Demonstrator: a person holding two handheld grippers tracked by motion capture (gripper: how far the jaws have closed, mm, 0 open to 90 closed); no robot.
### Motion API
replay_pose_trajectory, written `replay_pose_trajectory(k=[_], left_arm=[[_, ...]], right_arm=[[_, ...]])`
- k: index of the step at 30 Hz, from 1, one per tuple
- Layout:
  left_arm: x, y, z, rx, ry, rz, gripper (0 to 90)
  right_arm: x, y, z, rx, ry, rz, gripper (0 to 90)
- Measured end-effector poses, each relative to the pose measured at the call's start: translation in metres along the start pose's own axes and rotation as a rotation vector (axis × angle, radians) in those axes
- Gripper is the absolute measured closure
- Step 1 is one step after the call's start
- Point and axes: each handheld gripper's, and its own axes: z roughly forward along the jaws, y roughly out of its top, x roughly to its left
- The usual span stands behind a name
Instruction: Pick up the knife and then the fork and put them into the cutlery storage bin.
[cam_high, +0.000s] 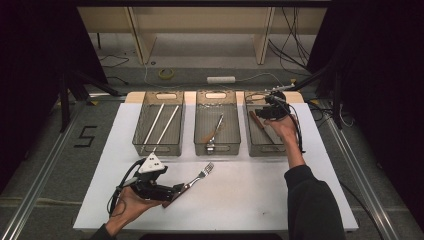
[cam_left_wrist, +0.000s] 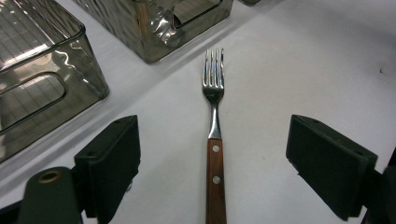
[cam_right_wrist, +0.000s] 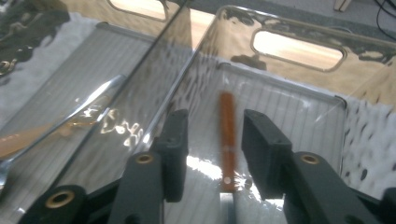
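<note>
A fork (cam_high: 198, 176) with a wooden handle lies on the white table, tines pointing toward the bins. My left gripper (cam_high: 175, 191) rests low over it and is open, the fork's handle (cam_left_wrist: 215, 177) lying on the table between the two wide-apart jaws without touching them. My right gripper (cam_high: 265, 112) hangs over the right-hand clear bin (cam_high: 265, 150). In the right gripper view its jaws (cam_right_wrist: 215, 119) stand apart, and a wooden-handled knife (cam_right_wrist: 227, 135) lies in the bin between and below them, with a gap on each side.
Three clear bins stand in a row at the back of the table. The left bin (cam_high: 142, 145) holds two pale chopsticks (cam_high: 160, 122). The middle bin (cam_high: 200, 147) holds a wooden-handled metal utensil (cam_high: 214, 131). Cables and a power strip (cam_high: 221, 79) lie on the floor beyond.
</note>
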Motion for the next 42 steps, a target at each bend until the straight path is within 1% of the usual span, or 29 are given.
replay_pose_trajectory(k=[3, 5, 6, 8, 10, 14, 16, 19, 22, 23, 25, 28, 32, 33, 34, 36, 38, 39, 41, 42], left_arm=[[0.0, 0.0, 0.0, 0.01, -0.002, -0.001, 17.4], [0.0, 0.0, 0.002, 0.02, -0.004, -0.006, 17.4], [0.001, 0.0, 0.002, 0.03, -0.004, -0.002, 17.4], [0.001, 0.0, 0.003, 0.039, -0.005, -0.002, 17.4], [0.001, 0.001, 0.003, 0.053, -0.005, 0.007, 17.4], [0.001, 0.002, 0.003, 0.075, -0.001, 0.011, 17.7], [0.001, 0.003, 0.003, 0.09, -0.002, 0.018, 18.2], [0.0, 0.003, 0.004, 0.099, 0.001, 0.023, 19.1], [-0.001, 0.004, 0.005, 0.126, -0.006, 0.024, 19.5], [-0.001, 0.004, 0.005, 0.137, -0.006, 0.03, 19.6], [-0.002, 0.005, 0.006, 0.149, -0.006, 0.03, 19.7], [-0.002, 0.005, 0.008, 0.171, -0.01, 0.035, 19.7], [-0.003, 0.004, 0.011, 0.204, -0.011, 0.044, 19.7], [-0.004, 0.004, 0.012, 0.211, -0.011, 0.046, 19.8], [-0.004, 0.004, 0.012, 0.219, -0.013, 0.053, 19.9], [-0.005, 0.004, 0.013, 0.233, -0.019, 0.053, 20.6], [-0.005, 0.003, 0.014, 0.246, -0.019, 0.057, 21.6], [-0.006, 0.003, 0.014, 0.256, -0.019, 0.058, 22.0], [-0.006, 0.003, 0.015, 0.285, -0.015, 0.079, 23.0], [-0.007, 0.002, 0.016, 0.299, -0.019, 0.08, 23.3]], right_arm=[[0.0, 0.0, -0.007, -0.024, 0.015, -0.005, 53.7], [0.001, 0.0, -0.013, -0.026, 0.038, -0.01, 49.9], [0.002, -0.001, -0.016, -0.028, 0.043, -0.017, 48.5], [0.005, -0.002, -0.023, -0.039, 0.066, -0.028, 44.0], [0.01, -0.006, -0.031, -0.063, 0.094, -0.042, 41.6], [0.023, -0.018, -0.043, -0.093, 0.168, -0.063, 37.8], [0.032, -0.025, -0.05, -0.102, 0.201, -0.084, 36.2], [0.042, -0.038, -0.061, -0.123, 0.252, -0.108, 35.4], [0.051, -0.05, -0.069, -0.142, 0.284, -0.118, 34.7], [0.053, -0.054, -0.071, -0.145, 0.295, -0.123, 34.2], [0.058, -0.061, -0.076, -0.166, 0.306, -0.13, 34.0], [0.065, -0.072, -0.082, -0.183, 0.329, -0.136, 33.5], [0.072, -0.088, -0.087, -0.19, 0.362, -0.141, 32.3], [0.073, -0.092, -0.087, -0.182, 0.366, -0.149, 31.4], [0.075, -0.095, -0.088, -0.178, 0.365, -0.156, 30.9], [0.077, -0.101, -0.09, -0.19, 0.382, -0.147, 30.9], [0.08, -0.105, -0.093, -0.195, 0.39, -0.152, 30.4], [0.081, -0.107, -0.094, -0.2, 0.391, -0.155, 30.4], [0.082, -0.111, -0.096, -0.207, 0.401, -0.149, 30.4], [0.083, -0.112, -0.097, -0.213, 0.403, -0.151, 30.4]])
